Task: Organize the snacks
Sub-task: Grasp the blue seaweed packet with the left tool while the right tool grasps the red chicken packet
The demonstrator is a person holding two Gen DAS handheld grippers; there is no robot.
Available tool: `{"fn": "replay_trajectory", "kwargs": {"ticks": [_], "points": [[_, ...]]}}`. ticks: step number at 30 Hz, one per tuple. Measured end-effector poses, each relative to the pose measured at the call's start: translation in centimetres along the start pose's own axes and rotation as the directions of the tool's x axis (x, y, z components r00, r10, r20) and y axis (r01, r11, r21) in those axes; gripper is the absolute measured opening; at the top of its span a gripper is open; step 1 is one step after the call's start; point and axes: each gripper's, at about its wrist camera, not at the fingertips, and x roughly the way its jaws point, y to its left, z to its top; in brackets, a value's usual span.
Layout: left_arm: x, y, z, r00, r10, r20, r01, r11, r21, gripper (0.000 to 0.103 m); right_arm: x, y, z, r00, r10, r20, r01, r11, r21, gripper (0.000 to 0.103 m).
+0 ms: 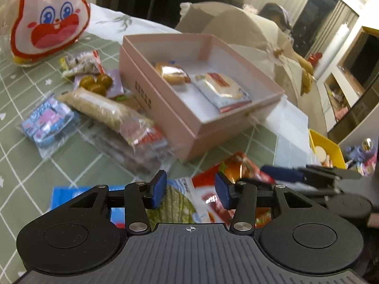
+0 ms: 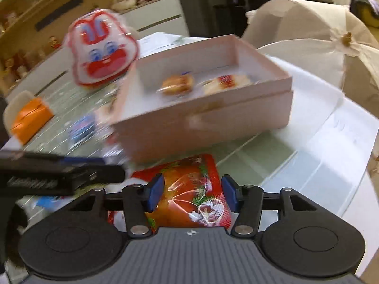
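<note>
The left tongs (image 1: 190, 193) stand released, jaws apart over a blue-and-green snack packet (image 1: 175, 203) lying on the desk (image 1: 28, 170), pads not pressing it. The right tongs (image 2: 192, 194) are also released, with a red snack bag (image 2: 189, 189) lying between and beneath their jaws without contact on either side. Ahead of both tongs sits the open pink box (image 1: 165, 118), holding a small cake (image 1: 174, 72) and a white wrapped snack (image 1: 222, 87). Left of the left tongs, loose snacks (image 1: 94, 104) lie beside the box.
</note>
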Motion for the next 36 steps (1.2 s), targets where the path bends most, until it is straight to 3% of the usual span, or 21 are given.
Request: {"fn": "replay_trajectory", "kwargs": {"ticks": [3,7,8,10,13,16,19,21,26,30,33,34,35,36], "points": [[-0.5,0.1,-0.9,1.000,-0.015,-0.010,0.015,1.000,-0.008,0.050,-1.3,0.6,-1.6,1.000,0.023,0.001,-0.023,1.000,-0.006,0.055],[-1.4,-0.1,-1.9,0.999,-0.035,-0.036,0.035,0.999,0.004,0.045,-3.4,2.2,-3.4,1.000,-0.012,0.020,0.014,0.997,-0.077,0.055],[-1.7,-0.1,-2.3,0.999,-0.028,-0.043,0.029,0.999,0.016,0.042,-3.9,2.7,-3.5,1.000,-0.008,0.029,0.011,0.995,-0.100,0.057],[-2.5,0.0,-3.1,0.998,-0.017,-0.056,0.018,1.000,0.020,0.038,-5.0,3.5,-4.0,1.000,0.011,0.028,-0.007,0.990,-0.138,0.071],[-3.8,0.1,-4.2,0.997,-0.025,-0.078,0.027,0.999,0.027,0.038,-5.6,4.3,-4.8,0.999,0.033,-0.005,-0.033,0.985,-0.171,0.074],[-5.6,0.3,-5.1,0.998,0.021,-0.067,-0.020,1.000,0.019,0.038,-5.5,3.8,-5.8,1.000,-0.015,-0.012,0.012,0.976,-0.216,0.076],[-7.4,1.7,-5.4,0.997,0.071,-0.039,-0.074,0.994,-0.086,0.038,-4.7,2.1,-5.8,0.989,-0.149,0.001,0.147,0.972,-0.185,0.078],[-8.1,3.0,-5.6,0.995,0.093,-0.035,-0.098,0.981,-0.166,0.038,-5.0,1.1,-5.4,0.987,-0.163,0.012,0.163,0.978,-0.132,0.077],[-7.8,6.5,-6.3,0.990,0.131,-0.049,-0.140,0.923,-0.357,0.038,-6.8,1.1,-5.2,0.997,-0.076,0.034,0.078,0.996,-0.053,0.077],[-6.1,8.2,-5.4,0.988,0.155,-0.014,-0.147,0.895,-0.420,0.038,-6.1,2.5,-5.6,0.999,0.032,-0.035,-0.033,0.999,-0.024,0.077],[-4.3,8.1,-3.6,0.989,0.147,0.018,-0.129,0.915,-0.381,0.040,-4.7,3.3,-5.6,0.994,0.067,-0.086,-0.066,0.998,0.011,0.077],[-3.7,7.7,-2.9,0.991,0.128,0.027,-0.110,0.928,-0.355,0.041,-4.4,3.7,-5.4,0.995,0.053,-0.080,-0.054,0.999,-0.007,0.077],[-3.1,7.2,-2.4,0.993,0.118,0.028,-0.102,0.941,-0.324,0.052,-4.1,3.9,-5.2,0.997,0.021,-0.074,-0.024,0.999,-0.034,0.077],[-2.7,6.6,-1.9,0.994,0.104,0.034,-0.091,0.956,-0.280,0.052,-3.7,4.0,-5.0,0.997,-0.024,-0.069,0.019,0.998,-0.066,0.077]]}}
